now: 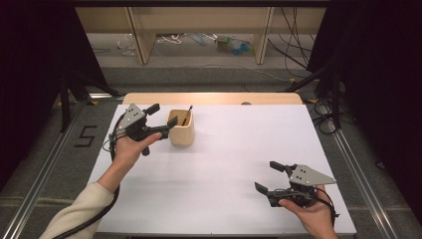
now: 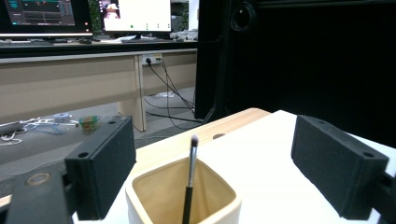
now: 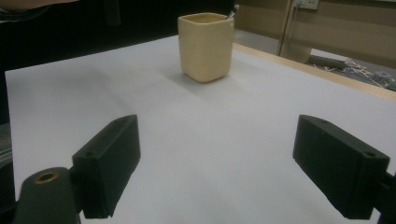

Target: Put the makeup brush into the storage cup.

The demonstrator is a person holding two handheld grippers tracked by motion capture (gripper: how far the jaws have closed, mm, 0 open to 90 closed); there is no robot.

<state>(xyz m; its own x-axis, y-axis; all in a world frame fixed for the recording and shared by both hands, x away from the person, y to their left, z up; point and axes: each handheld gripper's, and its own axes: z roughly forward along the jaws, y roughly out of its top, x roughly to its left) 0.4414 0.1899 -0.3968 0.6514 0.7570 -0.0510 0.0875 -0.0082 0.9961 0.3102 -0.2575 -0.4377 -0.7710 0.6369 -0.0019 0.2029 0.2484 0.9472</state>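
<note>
Both pairs of jaws stand wide apart and hold nothing. On my left gripper (image 1: 160,121) the jaws reach toward the cup (image 1: 181,128) from its 9 o'clock side; in the high view the nearer jaw's tip lies right at the cup's left wall, though I cannot tell whether it touches. Looking along that gripper, the cup (image 2: 184,196) sits low between my two jaws, its rim just beside the left-hand one and clear of the right-hand one — neither pad closes on it. A brush (image 2: 190,179) stands in the cup, leaning slightly, its soft tip up above the rim, dead centre between the jaws.

From above, the cup sits on the sheet (image 1: 224,164) at about 10 o'clock from its centre, near the far left corner, with the brush (image 1: 187,114) sticking out toward 1 o'clock.

My right gripper (image 1: 271,178) hangs at 5 o'clock on the sheet, near the front edge, well apart from the cup. Along its jaws I see bare sheet (image 3: 210,154) between them, and the cup (image 3: 206,45) far ahead at 12 o'clock — the brush tip (image 3: 234,9) just peeks over its rim.
</note>
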